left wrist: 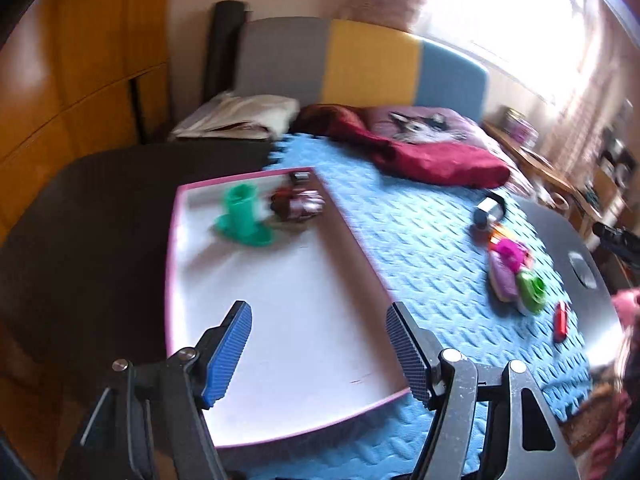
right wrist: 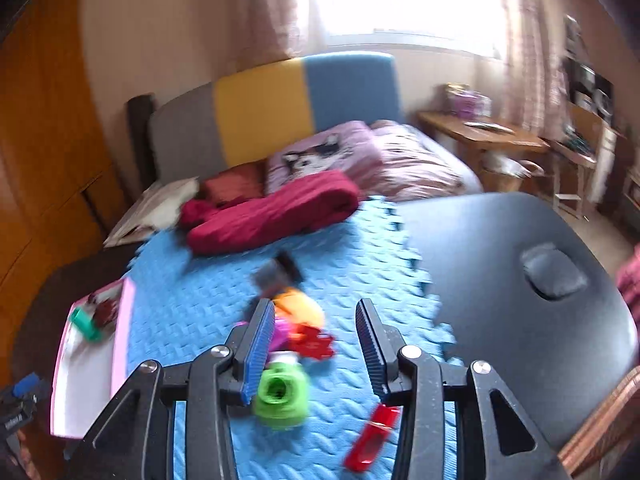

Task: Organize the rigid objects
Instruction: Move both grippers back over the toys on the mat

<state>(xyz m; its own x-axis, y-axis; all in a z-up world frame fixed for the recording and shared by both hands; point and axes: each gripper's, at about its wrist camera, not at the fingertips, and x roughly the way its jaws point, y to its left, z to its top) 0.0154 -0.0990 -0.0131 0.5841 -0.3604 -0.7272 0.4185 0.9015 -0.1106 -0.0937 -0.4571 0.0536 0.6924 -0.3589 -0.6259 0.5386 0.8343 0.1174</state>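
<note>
A: Where's the loose stuff?
B: Clustered on the blue foam mat (right wrist: 192, 304), toward its right edge next to the black surface (right wrist: 500, 248). The tray (left wrist: 280, 320) sits at the mat's left edge with a teal piece (left wrist: 240, 216) and a dark brown item (left wrist: 296, 204) at its far end.

A: Right hand-held gripper (right wrist: 316, 344)?
B: Pads partly spread, nothing between them. Pitched down over the pile. The green toy (right wrist: 282, 396) lies just below the tips, a bit left of centre, beside the left pad. The red bar (right wrist: 370, 436) lies below the right finger, with its long axis diagonal, near-left to far-right. The orange piece (right wrist: 300, 308) and the red star-like piece (right wrist: 312, 342) are further out, past the tips.

A: Left hand-held gripper (left wrist: 320, 344)?
B: Spread wider, empty. It hangs over the tray's near end, angled down. The pile is well off to its right.

A: So the right one takes the next pick.
B: That's my read, since it's much nearer. The green toy is closest to the gap but needs a small shift left to centre it. The red bar would need a wrist roll to close across its short side.

A: Risk?
B: Frames are motion-blurred and edges are soft. Items touch each other, so closing on one may nudge a neighbour.
</note>
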